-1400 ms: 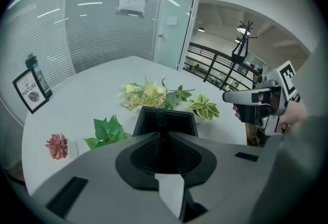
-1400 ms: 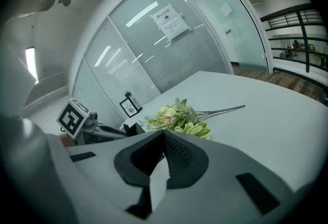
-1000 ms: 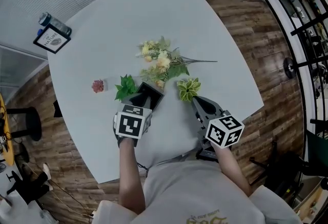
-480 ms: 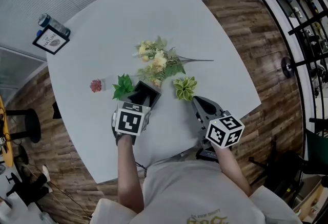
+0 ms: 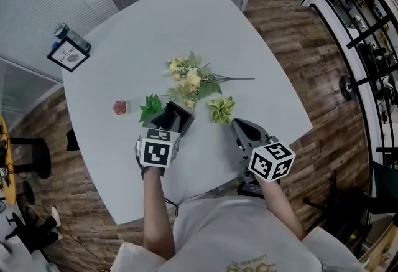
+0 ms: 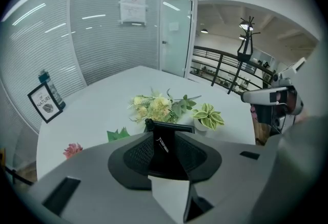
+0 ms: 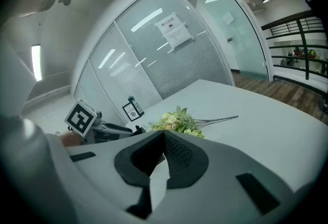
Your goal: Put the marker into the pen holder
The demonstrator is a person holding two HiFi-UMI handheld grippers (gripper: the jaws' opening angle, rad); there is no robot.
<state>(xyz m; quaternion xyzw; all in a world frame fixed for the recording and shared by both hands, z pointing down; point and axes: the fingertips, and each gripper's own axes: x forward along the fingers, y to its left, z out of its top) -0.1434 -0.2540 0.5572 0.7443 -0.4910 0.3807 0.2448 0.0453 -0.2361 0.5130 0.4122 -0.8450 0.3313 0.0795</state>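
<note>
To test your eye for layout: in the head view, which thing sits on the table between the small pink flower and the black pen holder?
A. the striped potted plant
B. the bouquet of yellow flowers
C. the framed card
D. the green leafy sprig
D: the green leafy sprig lies between the pink flower on its left and the pen holder on its right.
</note>
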